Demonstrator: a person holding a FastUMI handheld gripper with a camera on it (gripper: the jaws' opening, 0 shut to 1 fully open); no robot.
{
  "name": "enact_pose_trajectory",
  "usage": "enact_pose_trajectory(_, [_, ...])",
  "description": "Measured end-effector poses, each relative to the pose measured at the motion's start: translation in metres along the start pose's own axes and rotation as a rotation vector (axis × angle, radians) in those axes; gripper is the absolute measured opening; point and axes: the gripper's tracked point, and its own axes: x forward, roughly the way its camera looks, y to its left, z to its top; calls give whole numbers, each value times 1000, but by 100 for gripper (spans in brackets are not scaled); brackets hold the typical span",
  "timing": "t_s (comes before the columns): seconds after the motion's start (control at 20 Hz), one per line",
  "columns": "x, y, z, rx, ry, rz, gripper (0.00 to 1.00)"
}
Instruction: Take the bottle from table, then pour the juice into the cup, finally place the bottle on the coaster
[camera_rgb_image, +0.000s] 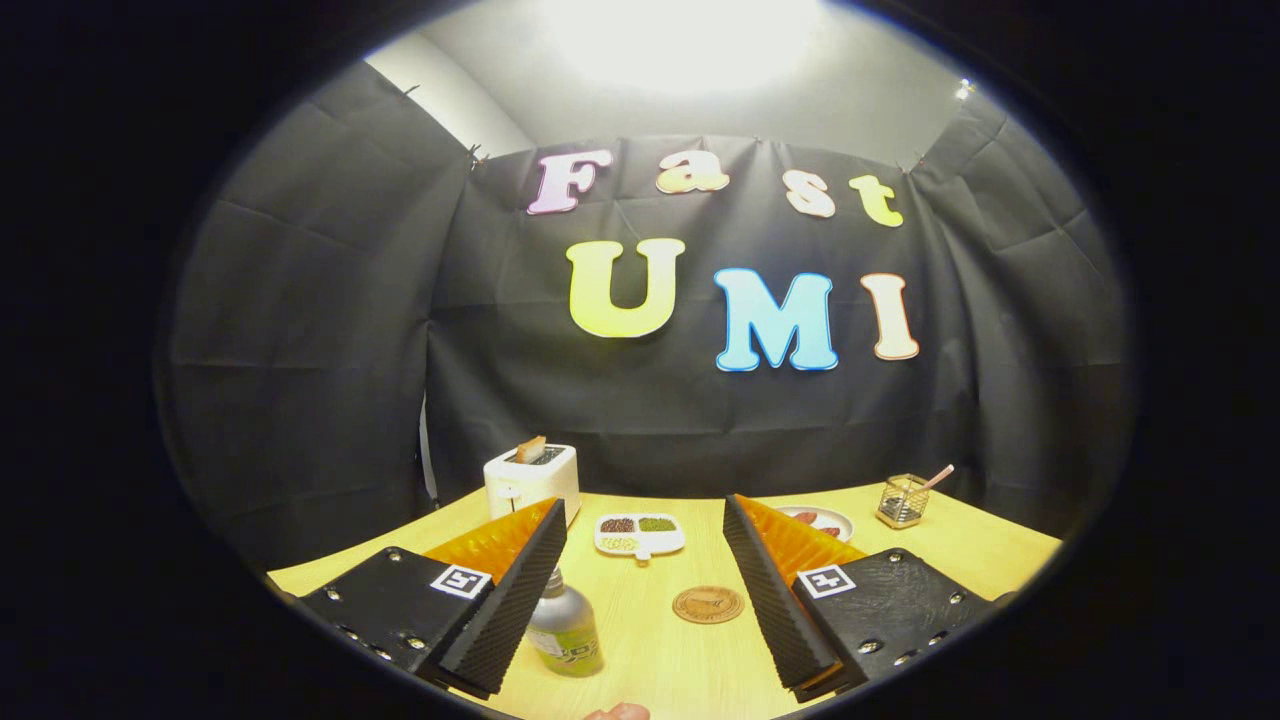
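While gripper gapes wide, empty: you haven't grasped yet
bottle: beside left finger; shift left, centre it
coaster: keep clear

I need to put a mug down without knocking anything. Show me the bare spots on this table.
Bare wood lies between the open jaws, around the round cork coaster. Crowded: the far edge, with white toaster, white divided snack dish, plate and wire holder. The silver-green bottle stands against the left finger.

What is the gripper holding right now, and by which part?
Nothing. The gripper is open; the bottle stands on the table beside its left finger, ungripped.
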Motion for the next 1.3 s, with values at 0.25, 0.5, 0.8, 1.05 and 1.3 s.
enact_pose_trajectory(0.25, [12,24,-24,-35,39,37,96])
enact_pose_trajectory(0.5, [25,48,-48,-26,75,59,96])
enact_pose_trajectory(0.8, [34,62,-87,-3,151,51,96])
enact_pose_trajectory(1.05, [36,68,-122,-5,226,46,96])
enact_pose_trajectory(1.3, [38,71,-151,4,291,31,96])
